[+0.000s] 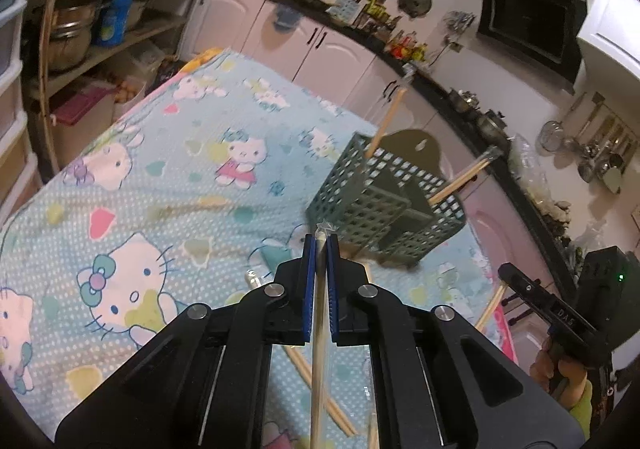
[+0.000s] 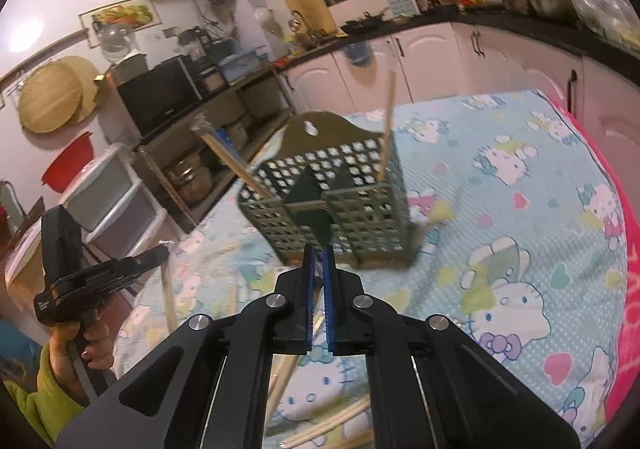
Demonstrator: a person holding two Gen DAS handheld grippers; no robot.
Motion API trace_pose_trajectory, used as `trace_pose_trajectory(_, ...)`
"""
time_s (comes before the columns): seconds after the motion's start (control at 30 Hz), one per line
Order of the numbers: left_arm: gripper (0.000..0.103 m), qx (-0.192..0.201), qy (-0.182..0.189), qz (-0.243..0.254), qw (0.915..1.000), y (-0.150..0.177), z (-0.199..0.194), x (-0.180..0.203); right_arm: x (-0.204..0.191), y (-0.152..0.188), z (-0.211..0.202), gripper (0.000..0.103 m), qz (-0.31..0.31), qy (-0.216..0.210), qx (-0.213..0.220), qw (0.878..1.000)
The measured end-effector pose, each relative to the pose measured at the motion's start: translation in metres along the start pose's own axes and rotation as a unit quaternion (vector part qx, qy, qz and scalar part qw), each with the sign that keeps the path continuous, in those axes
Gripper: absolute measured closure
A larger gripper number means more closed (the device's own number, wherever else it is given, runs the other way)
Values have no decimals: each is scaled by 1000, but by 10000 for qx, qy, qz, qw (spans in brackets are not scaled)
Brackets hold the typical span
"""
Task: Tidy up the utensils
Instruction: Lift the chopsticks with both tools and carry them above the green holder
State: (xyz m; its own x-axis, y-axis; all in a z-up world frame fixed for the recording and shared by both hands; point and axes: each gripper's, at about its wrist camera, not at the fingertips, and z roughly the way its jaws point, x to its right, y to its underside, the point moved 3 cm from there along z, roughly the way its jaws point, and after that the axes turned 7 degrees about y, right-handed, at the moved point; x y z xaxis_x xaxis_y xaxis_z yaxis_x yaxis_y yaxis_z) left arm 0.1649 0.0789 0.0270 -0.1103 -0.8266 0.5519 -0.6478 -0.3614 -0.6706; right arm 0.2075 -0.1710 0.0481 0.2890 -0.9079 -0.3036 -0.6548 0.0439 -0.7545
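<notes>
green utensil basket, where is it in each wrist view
Left wrist: the green utensil basket stands right of centre, just beyond the left gripper, which is shut on a wrapped chopstick.
Right wrist: the basket sits at centre, just past the right gripper.
Shared landmark: the Hello Kitty cloth under it.

A tabletop [image 1: 132, 185] covered in a blue cartoon-cat cloth [image 2: 520, 217] is carrying a green perforated utensil basket [image 1: 384, 205], which is standing near the far edge. Loose wooden chopsticks [image 1: 320, 389] are lying on the cloth nearer the camera.
</notes>
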Motion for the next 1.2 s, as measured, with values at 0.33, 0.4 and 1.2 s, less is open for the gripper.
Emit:
trace_pose_trajectory(0.33, 102, 151, 336, 271, 9990, -12, -13, 32, -21, -15, -26, 99, -280, -94, 290, 9991)
trace_pose_trajectory(0.4, 102, 164, 379, 345, 9986, -15, -12, 39, -23, -17, -29, 99, -313, -73, 326, 9990)
trace_pose_trajectory(1.2, 102, 613, 752, 902, 9912, -66, 7, 110, -20, -66, -60, 99, -457, 131, 844, 9953)
